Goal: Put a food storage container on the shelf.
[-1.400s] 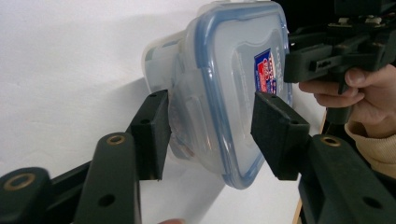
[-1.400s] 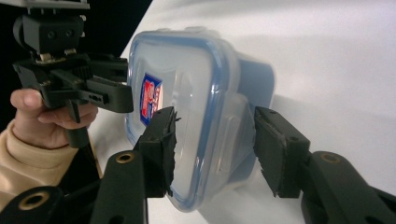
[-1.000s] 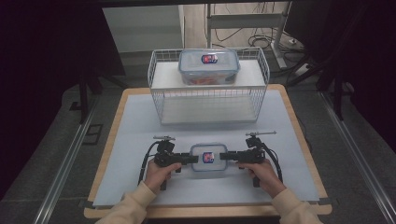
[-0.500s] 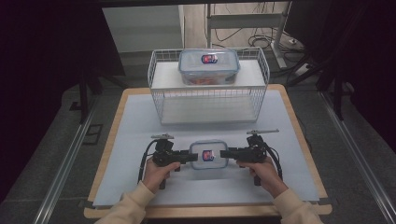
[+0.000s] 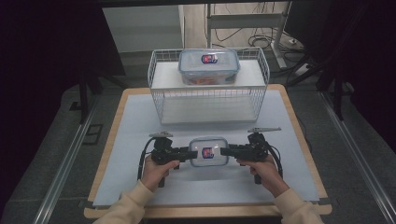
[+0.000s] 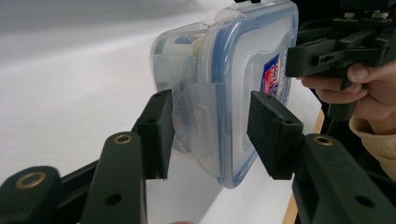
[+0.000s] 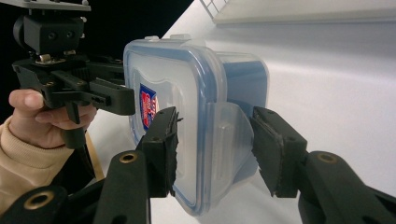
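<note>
Ahead, a wire basket (image 5: pixel 208 95) bearing another container (image 5: pixel 208 66) faces the box (image 5: pixel 208 151), clamped endwise by both grippers' jaws.

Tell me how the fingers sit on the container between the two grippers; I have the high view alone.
Observer: In the left gripper view, the left gripper straddles one end of the container, one finger on the lid side and one on the base side, with the latch flap between them.
Operator: Report the right side.
Observer: The right gripper does the same at the opposite end. One finger lies on the lid beside the red and blue label.
Operator: Check underneath.
Observer: White tabletop shows beyond the base. I cannot tell whether the container is clear of it.
</note>
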Motion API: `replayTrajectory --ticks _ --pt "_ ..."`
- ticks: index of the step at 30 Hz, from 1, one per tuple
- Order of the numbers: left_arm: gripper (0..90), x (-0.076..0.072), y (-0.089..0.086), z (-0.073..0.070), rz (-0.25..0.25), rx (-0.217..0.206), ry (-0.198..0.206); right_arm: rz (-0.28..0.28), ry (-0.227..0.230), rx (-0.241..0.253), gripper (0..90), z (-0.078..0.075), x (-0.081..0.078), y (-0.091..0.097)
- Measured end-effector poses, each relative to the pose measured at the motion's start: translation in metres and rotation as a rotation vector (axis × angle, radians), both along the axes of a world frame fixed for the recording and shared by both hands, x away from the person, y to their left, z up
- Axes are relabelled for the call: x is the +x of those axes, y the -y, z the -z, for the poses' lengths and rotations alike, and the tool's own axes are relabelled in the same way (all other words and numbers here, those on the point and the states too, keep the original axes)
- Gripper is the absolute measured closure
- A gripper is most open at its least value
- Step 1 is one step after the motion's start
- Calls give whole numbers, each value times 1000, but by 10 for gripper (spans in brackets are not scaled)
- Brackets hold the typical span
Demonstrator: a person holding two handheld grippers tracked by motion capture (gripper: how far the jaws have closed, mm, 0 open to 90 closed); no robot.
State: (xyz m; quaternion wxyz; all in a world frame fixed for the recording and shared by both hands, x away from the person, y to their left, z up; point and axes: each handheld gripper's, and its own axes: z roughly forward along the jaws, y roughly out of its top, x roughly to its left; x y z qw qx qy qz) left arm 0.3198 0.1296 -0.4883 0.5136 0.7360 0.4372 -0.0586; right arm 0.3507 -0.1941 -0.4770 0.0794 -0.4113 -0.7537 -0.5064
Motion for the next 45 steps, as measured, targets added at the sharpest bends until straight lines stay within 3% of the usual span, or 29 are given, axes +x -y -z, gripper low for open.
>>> replayTrajectory --ticks 17,45 --pt "527 8 1 -32 5 -5 55 9 61 25 518 -28 3 3" --pt "527 28 -5 -105 1 -3 144 11 150 38 518 -99 22 -3"
